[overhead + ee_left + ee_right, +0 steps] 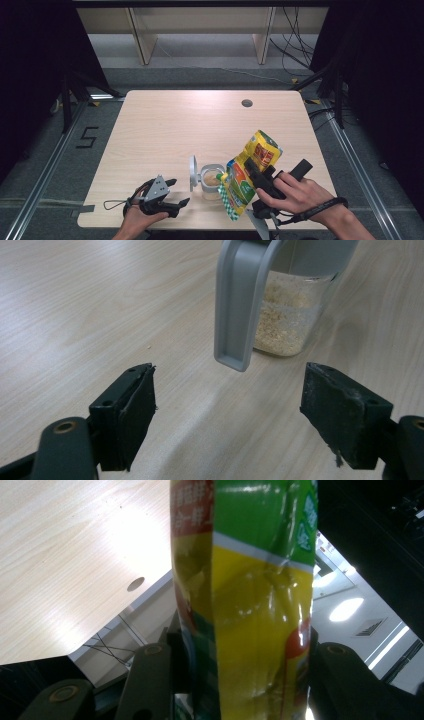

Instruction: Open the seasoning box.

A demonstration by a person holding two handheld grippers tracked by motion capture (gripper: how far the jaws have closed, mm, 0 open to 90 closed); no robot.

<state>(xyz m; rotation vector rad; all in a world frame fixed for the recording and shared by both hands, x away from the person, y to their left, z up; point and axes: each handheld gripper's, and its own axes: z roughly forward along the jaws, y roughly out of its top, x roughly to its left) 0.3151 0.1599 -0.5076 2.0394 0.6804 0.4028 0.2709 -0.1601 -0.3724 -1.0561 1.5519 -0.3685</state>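
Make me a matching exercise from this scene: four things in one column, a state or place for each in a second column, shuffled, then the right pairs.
Things:
1. snack bag
2. clear jar
3. left gripper
4. cable hole

States or places:
A. open, holding nothing, on the table left of the jar
B. near the table's far edge
C. clamped in the right gripper, tilted with its mouth over the jar
D. lid flipped open, holding pale crumbs

Pairs: 1-C, 2-D, 3-A, 4-B
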